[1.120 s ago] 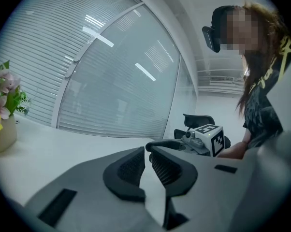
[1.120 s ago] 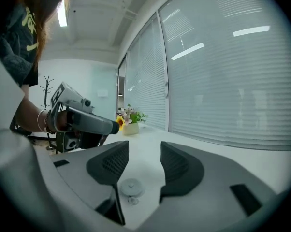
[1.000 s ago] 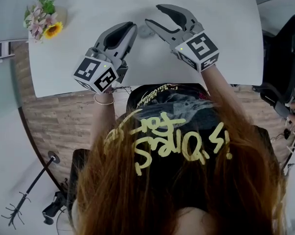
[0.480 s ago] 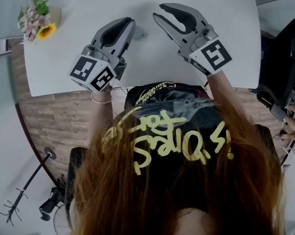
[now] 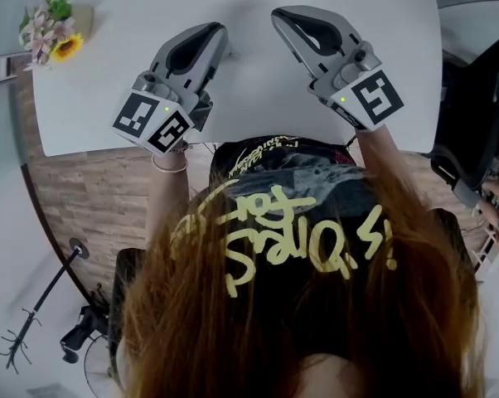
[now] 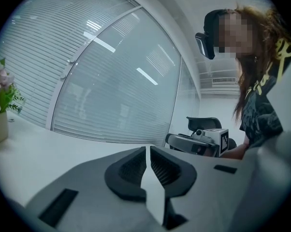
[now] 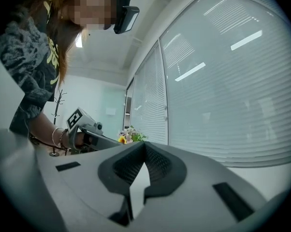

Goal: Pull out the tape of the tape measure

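Over the white table [image 5: 258,98] I hold both grippers a hand's width apart, tips pointing away from me. The left gripper [image 5: 220,31] has its jaws closing, down to a thin slit, and the left gripper view shows nothing between the pads [image 6: 136,166]. A small grey thing [image 5: 233,55] peeks out beside its tip, too hidden to identify. The right gripper [image 5: 279,15] is shut, and its pads [image 7: 157,163] meet with nothing held. Each gripper view shows the other gripper, the right gripper [image 6: 198,144] and the left gripper [image 7: 87,135], across the table. I cannot make out a tape measure or tape in any view.
A vase of flowers [image 5: 50,33] stands at the table's far left corner. A black office chair [image 5: 473,98] is off the right edge, a coat stand [image 5: 34,322] on the floor at lower left. Window blinds [image 6: 102,71] lie beyond the table.
The right gripper's jaws went from wide open to shut as it drew to the right, away from the left gripper. The left gripper stayed nearly in place.
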`<state>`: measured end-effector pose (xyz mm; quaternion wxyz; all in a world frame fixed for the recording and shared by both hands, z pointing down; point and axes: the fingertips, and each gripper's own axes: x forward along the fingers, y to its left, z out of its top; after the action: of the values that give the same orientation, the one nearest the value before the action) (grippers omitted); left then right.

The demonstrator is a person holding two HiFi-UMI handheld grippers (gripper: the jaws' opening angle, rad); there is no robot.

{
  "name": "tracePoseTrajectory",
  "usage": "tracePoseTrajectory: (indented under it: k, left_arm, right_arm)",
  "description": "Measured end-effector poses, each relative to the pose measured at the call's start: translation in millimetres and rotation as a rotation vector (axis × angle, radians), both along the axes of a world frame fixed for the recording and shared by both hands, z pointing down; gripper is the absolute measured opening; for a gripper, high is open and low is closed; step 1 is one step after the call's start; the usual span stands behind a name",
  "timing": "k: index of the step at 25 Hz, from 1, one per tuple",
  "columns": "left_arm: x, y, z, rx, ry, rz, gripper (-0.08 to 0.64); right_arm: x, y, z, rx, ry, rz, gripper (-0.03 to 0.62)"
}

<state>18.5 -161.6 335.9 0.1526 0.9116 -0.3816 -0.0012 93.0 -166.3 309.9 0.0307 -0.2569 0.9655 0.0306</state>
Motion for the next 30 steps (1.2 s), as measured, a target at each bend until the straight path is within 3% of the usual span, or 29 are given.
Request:
tracePoseTrajectory:
  k: [30]
  left_arm:
    - [19.1,8.4,-4.0,0.035,0.003,-0.035,-0.003]
  right_arm:
    - [18.9,12.9,5.8,0.004,0.018,-0.058,0.003]
